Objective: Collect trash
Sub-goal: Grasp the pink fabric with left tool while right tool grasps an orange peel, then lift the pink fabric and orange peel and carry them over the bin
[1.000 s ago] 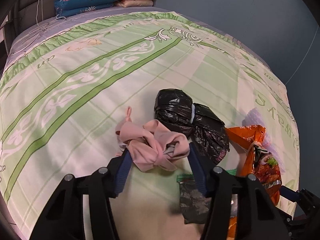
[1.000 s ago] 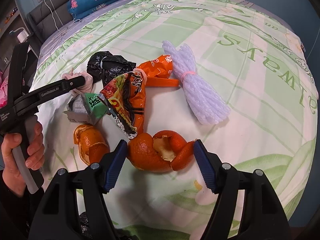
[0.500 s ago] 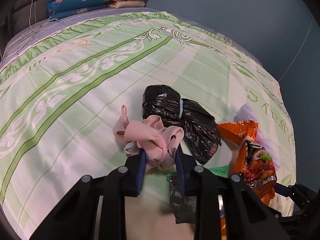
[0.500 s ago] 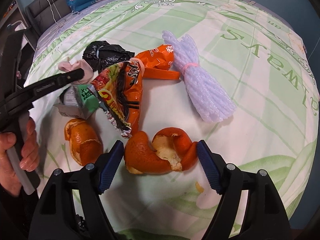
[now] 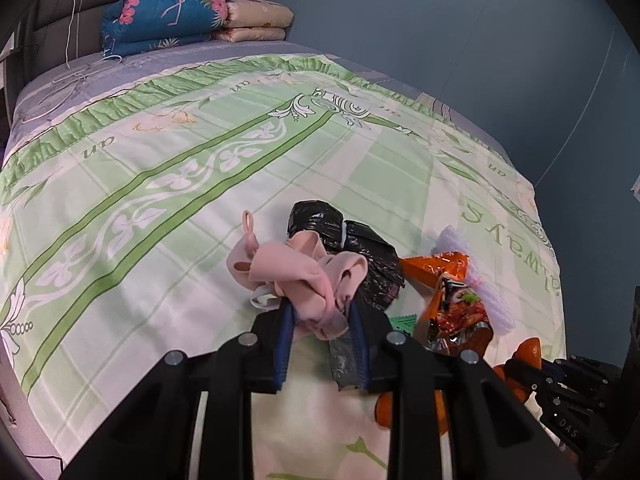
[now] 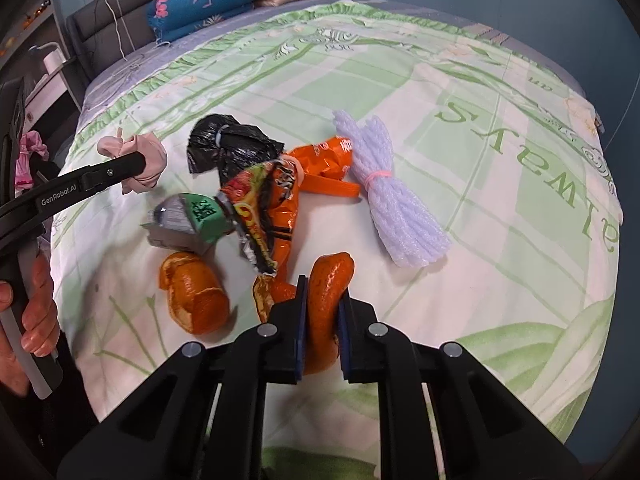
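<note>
My left gripper is shut on a crumpled pink cloth and holds it above the bed; the cloth also shows in the right wrist view. My right gripper is shut on an orange peel, lifted slightly. On the green patterned bedspread lie a black plastic bag, an orange snack wrapper, a crushed grey-green carton, a second orange peel and a bundle of lilac foam netting.
Folded blue floral and beige quilts are stacked at the head of the bed. A blue wall runs along the far side. A bedside shelf stands at the left. The person's hand holds the left gripper's handle.
Both grippers have closed: the left on the pink cloth, the right on the orange peel. Both have lifted their loads off the bedspread.
</note>
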Demonstrator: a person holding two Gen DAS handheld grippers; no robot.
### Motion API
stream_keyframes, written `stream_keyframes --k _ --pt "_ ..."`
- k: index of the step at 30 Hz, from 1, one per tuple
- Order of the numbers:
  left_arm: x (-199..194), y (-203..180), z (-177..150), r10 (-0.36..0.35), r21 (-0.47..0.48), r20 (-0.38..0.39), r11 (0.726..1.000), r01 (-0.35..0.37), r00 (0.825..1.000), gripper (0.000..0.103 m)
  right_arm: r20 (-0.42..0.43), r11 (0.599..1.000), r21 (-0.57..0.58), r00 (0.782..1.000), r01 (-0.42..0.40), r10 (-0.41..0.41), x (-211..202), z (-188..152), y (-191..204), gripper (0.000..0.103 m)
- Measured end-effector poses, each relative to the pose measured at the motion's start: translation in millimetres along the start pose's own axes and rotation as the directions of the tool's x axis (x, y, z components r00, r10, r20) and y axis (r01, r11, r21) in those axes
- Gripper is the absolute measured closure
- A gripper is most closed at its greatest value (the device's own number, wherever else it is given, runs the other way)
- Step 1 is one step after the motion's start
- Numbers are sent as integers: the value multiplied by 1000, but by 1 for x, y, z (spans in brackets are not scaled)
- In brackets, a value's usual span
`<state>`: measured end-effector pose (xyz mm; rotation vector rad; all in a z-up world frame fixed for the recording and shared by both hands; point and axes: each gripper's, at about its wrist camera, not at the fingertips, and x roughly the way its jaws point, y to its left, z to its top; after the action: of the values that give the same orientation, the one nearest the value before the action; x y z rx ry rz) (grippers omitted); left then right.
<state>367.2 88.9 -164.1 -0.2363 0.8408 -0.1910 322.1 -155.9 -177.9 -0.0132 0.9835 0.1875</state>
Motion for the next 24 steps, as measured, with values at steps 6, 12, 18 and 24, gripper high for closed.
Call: stream_keyframes --k 6,12,18,24 --pt "-45 -10 -10 -7 28 50 1000 5 999 79 53 999 -7 997 -51 51 -44 -8 6 91" --pt "-93 -29 -22 -18 62 108 998 12 994 79 118 996 12 989 -92 90 -93 -23 1 91" --pt "-134 -58 -34 -47 117 166 993 27 985 79 199 993 33 975 -109 101 -147 -39 -8 91" --pt "-169 -98 -43 -106 189 210 980 66 972 79 277 992 58 956 -114 93 -196 -55 -22 91"
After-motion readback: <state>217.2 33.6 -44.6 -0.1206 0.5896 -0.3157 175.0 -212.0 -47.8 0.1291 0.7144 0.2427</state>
